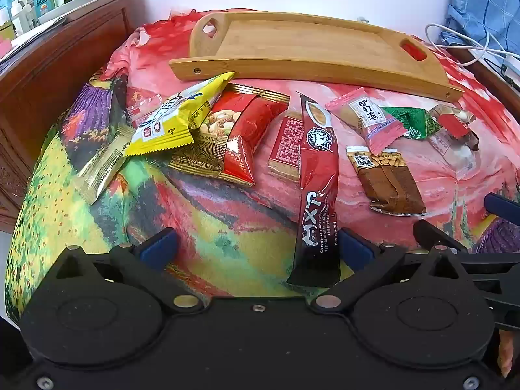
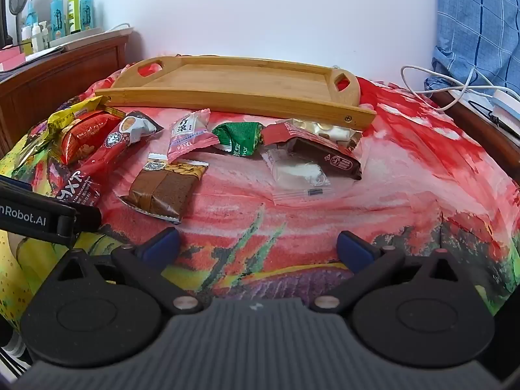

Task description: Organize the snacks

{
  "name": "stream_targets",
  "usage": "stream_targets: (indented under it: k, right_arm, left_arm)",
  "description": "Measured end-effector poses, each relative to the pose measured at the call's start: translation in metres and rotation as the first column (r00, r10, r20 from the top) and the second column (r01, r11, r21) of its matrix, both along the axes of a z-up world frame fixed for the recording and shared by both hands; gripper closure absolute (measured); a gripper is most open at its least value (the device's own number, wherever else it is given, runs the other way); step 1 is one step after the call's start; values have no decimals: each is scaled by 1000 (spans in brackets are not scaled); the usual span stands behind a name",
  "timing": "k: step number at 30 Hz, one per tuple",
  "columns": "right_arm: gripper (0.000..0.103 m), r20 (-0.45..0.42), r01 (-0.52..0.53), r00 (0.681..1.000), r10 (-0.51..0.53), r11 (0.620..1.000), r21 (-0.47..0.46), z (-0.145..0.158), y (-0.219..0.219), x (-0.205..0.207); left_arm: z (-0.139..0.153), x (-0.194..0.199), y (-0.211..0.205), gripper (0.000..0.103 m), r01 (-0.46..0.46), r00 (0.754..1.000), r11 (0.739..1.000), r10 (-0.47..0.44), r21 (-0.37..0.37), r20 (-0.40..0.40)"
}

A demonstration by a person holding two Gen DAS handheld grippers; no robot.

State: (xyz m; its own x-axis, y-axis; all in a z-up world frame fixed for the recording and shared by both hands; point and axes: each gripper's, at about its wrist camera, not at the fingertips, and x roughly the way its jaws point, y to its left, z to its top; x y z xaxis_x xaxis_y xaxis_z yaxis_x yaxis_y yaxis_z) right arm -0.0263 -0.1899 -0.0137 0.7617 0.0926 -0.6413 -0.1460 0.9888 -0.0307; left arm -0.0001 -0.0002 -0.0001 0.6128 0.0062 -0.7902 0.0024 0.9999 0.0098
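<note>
Several snack packets lie on a colourful cloth in front of an empty bamboo tray (image 1: 292,65) (image 2: 227,96). From left: a gold packet (image 1: 100,169), a yellow packet (image 1: 175,117), a red nut packet (image 1: 234,136) (image 2: 81,133), a red-patterned bar (image 1: 287,146), a long dark red coffee stick (image 1: 317,178) (image 2: 107,152), a pink packet (image 1: 367,120) (image 2: 188,136), a brown packet (image 1: 386,178) (image 2: 165,188), a green packet (image 1: 409,120) (image 2: 239,138), a red-brown packet (image 2: 321,156) and a clear packet (image 2: 299,175). My left gripper (image 1: 256,250) is open and empty; the coffee stick's near end lies by its right finger. My right gripper (image 2: 258,247) is open and empty, short of the packets.
A wooden cabinet (image 1: 48,74) with bottles (image 2: 70,9) stands at the left. White cables (image 2: 455,87) and blue checked fabric (image 2: 477,26) are at the right. A white wall is behind the tray. The right gripper shows at the left wrist view's right edge (image 1: 481,247).
</note>
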Motion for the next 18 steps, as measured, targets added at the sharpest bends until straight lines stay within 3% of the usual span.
stream_targets:
  k: [18]
  right_arm:
    - [0, -3, -2, 1000, 2, 1000, 5, 0, 0, 0]
  left_arm:
    - [0, 0, 0, 0, -1, 1000, 1000, 1, -8, -7]
